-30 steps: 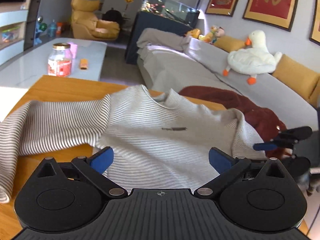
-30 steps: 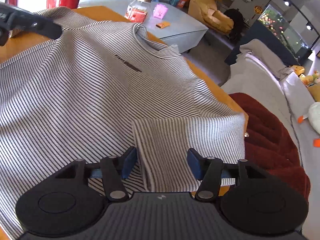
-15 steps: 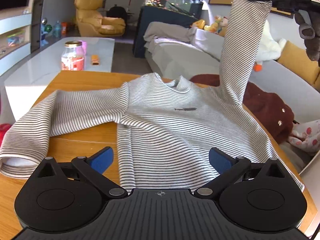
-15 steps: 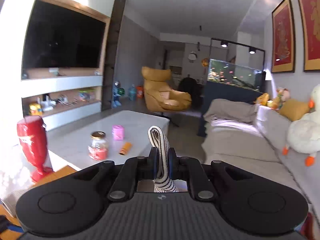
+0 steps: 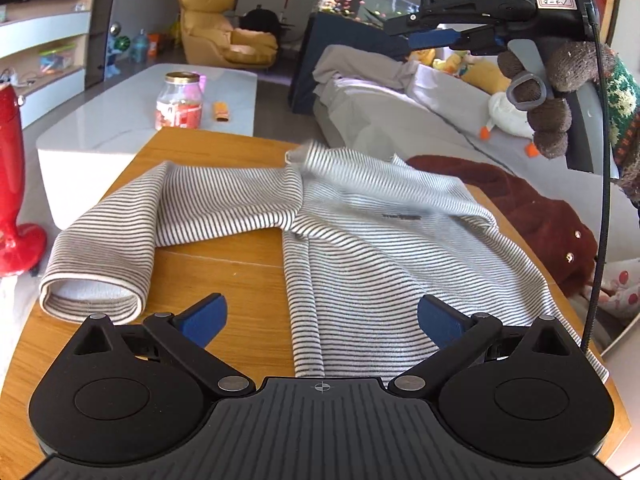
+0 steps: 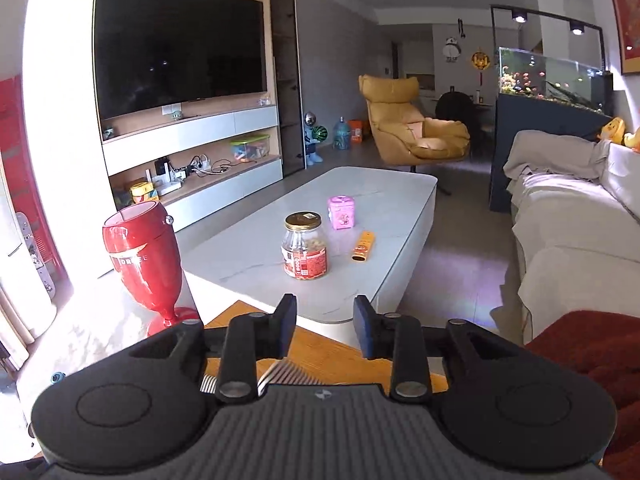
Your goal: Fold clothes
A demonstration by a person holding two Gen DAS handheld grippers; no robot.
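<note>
White capitals "DAS" show clearly on the black body of the right gripper (image 5: 434, 38) held high in the left wrist view. A small white sticker sits further along that body, its handwriting too small to read. There's a short dark line of print on the chest of the striped shirt (image 5: 384, 240), blurred beyond reading. The red vase (image 6: 140, 256) carries pale lettering under a horned emblem, not legible. The jar (image 6: 304, 252) has a red label, also unreadable.
</note>
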